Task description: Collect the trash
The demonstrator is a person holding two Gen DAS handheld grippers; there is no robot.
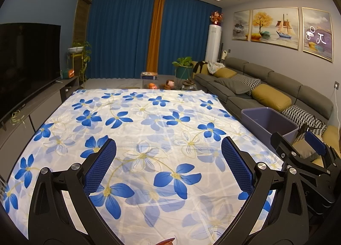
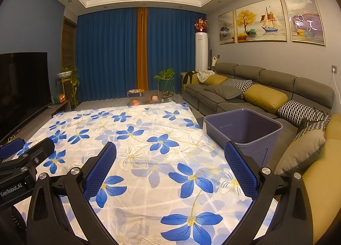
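A table under a white cloth with blue flowers [image 1: 149, 134] [image 2: 149, 159] fills both views. My left gripper [image 1: 168, 153] hovers open above the near part of the cloth, nothing between its blue pads. My right gripper [image 2: 170, 155] is open too, over the cloth's right side. A purple bin [image 2: 243, 129] [image 1: 268, 123] stands at the table's right edge, beside the sofa; it looks empty inside. The right gripper [image 1: 302, 149] shows at the right edge of the left wrist view, and the left gripper [image 2: 23, 149] at the left edge of the right wrist view. A small red-brown thing [image 1: 166, 240] peeks in at the bottom edge of the left wrist view.
A grey sofa [image 2: 255, 87] with yellow and patterned cushions runs along the right wall. A dark TV [image 1: 27, 59] on a low cabinet stands at the left. Blue curtains [image 1: 123, 35], potted plants [image 1: 183, 63] and small items on the floor lie beyond the table's far edge.
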